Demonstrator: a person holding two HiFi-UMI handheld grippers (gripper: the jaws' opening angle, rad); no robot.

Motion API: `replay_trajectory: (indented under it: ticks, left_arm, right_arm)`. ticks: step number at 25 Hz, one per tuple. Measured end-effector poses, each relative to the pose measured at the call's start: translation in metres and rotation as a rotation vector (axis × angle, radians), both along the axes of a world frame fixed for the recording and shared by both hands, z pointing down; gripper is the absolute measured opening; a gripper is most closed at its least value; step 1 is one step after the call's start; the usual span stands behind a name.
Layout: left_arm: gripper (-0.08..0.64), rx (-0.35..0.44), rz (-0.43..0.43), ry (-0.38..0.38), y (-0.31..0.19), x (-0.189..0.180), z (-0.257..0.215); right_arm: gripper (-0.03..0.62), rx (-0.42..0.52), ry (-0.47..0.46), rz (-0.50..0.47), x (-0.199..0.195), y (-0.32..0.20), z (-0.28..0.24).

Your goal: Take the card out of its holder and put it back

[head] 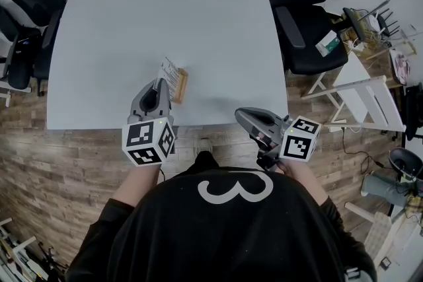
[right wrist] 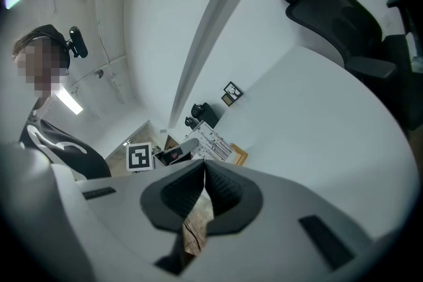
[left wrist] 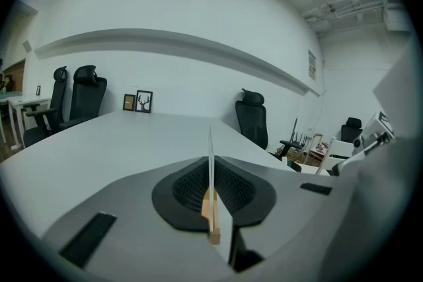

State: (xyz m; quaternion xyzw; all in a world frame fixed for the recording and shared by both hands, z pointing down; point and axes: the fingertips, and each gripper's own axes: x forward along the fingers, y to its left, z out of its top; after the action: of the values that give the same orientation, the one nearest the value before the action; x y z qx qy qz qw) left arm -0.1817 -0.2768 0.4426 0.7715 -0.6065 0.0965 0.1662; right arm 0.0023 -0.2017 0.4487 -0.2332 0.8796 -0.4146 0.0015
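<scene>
The thin white card point(left wrist: 211, 142) is pinched edge-on by the left tool point(left wrist: 211, 175). The right tool point(right wrist: 203, 168) is closed on nothing.

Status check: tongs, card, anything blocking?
Left tongs shut on card, card standing in wooden holder. Right tongs shut, empty, off the table. Nothing in the way.

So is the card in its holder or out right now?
In. The card stands with its bottom edge in the wooden holder; the left gripper is closed on it.
</scene>
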Motion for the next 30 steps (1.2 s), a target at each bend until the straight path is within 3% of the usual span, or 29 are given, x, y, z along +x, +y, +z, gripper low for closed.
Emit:
replay_trajectory:
  ticks: [3, 8, 12, 19, 24, 30]
  left_arm:
    - [0.025, -0.018, 0.015, -0.011, 0.0, 0.002, 0.004]
    - [0.025, -0.145, 0.011, 0.035, 0.006, 0.001, 0.039]
    - [0.025, -0.147, 0.013, 0.059, 0.006, 0.001, 0.044]
    - [0.03, -0.242, 0.098, 0.076, 0.009, 0.011, 0.058]
    - [0.114, -0.257, 0.047, 0.149, 0.021, 0.006, 0.053]
    - [0.115, -0.24, -0.033, 0.179, 0.067, 0.001, 0.035]
  right_arm:
    - [0.011, -0.001, 0.0, 0.0, 0.0, 0.001, 0.0]
    - [0.011, 0.002, 0.003, 0.006, 0.003, 0.004, -0.002]
    - [0.011, 0.005, 0.007, 0.01, 0.008, 0.007, -0.004]
    - [0.011, 0.015, 0.009, 0.01, 0.015, 0.015, -0.008]
    - [0.011, 0.041, 0.001, 0.003, 0.021, 0.026, -0.019]
    - [0.011, 0.091, -0.018, -0.033, 0.029, 0.049, -0.039]
